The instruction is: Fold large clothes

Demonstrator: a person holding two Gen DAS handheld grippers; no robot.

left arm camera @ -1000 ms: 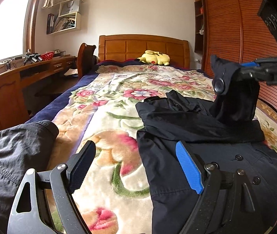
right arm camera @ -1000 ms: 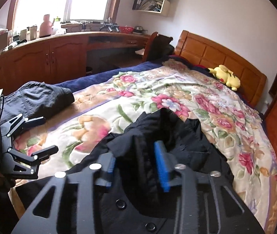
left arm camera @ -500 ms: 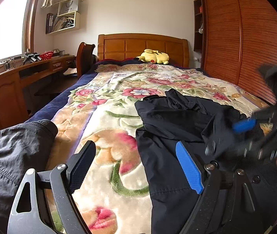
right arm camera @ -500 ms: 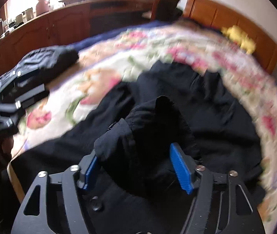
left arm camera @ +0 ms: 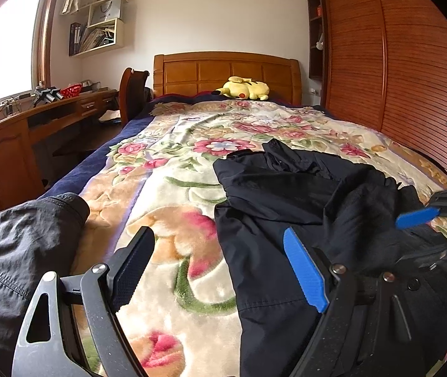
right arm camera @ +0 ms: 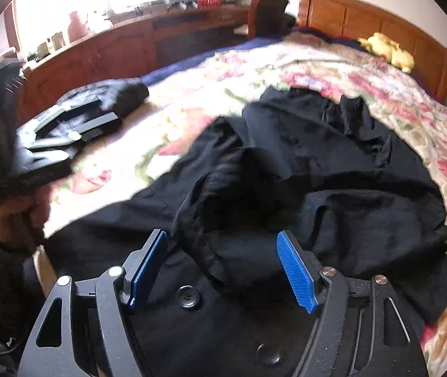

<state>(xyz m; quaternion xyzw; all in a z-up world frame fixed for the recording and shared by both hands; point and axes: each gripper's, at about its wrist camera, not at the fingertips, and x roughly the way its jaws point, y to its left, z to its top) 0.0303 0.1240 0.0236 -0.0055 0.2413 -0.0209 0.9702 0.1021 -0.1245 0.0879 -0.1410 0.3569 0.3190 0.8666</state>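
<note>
Lowered onto the black coat (right arm camera: 333,169), the sleeve (right arm camera: 242,194) lies freed as your right gripper (right arm camera: 223,267) fingers have just been opening wide; your left gripper (left arm camera: 220,270) waits wide, empty, over the bed (left arm camera: 173,163).

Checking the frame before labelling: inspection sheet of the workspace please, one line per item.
Surface: bed with floral blanket, spread flat.
Job's things: black coat lies buttoned side up, one sleeve laid over its front, bunched. A second dark garment sits at the blanket's edge by the desk.
Clutter: yellow plush toy at the headboard.
Grippers: left gripper open, nothing between the fingers, over the blanket beside the coat. Right gripper has just been opening; sleeve fabric lies between the fingers, the pads apart from it.
Cables: nothing seen.
Surroundings: wooden desk under a window, wall shelves, slatted wardrobe.
</note>
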